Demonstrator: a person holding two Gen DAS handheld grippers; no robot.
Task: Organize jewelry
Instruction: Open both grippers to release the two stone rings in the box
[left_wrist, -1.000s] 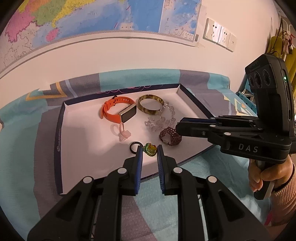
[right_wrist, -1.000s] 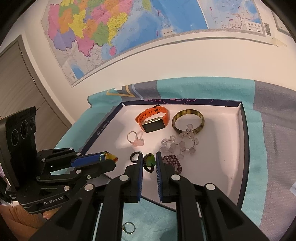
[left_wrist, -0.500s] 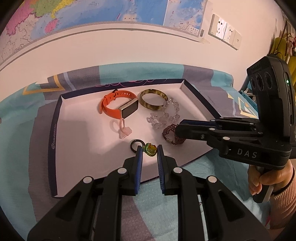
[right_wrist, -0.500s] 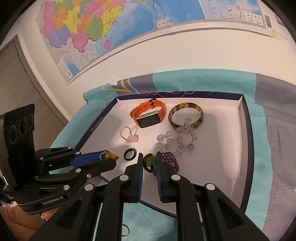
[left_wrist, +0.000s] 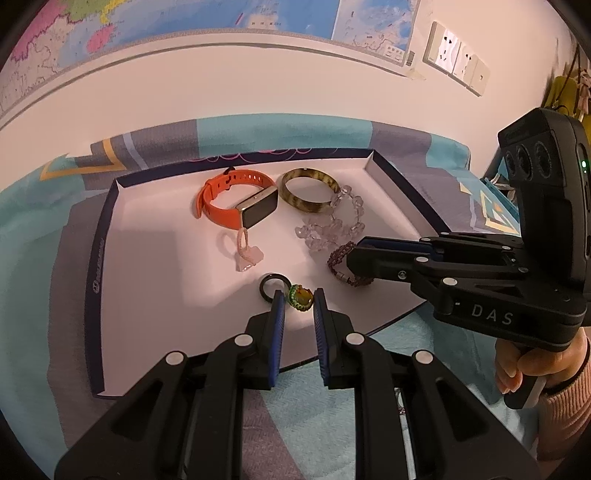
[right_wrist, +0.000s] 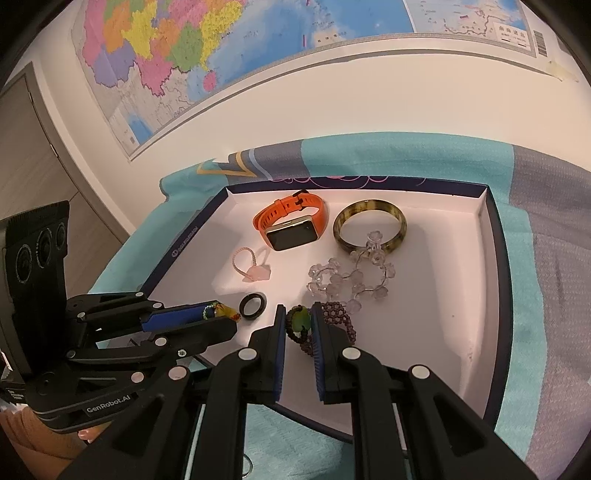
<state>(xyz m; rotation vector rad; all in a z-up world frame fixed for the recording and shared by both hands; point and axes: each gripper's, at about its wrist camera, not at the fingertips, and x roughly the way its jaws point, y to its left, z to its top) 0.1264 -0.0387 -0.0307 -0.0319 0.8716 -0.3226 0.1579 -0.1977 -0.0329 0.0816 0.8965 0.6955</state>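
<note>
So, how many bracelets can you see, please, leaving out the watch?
4: bangle at the tray's back, clear beaded one touching it, purple one nearer, dark one in the right claw. More may be hidden.

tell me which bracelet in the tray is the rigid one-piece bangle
The brown mottled bangle at the tray's far side, beside the orange watch. The clear one and the purple one are beaded.

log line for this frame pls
left gripper: shut on green-yellow beaded ring | right gripper: shut on dark bead bracelet with green charm | both over white tray | black ring lying in tray
</note>
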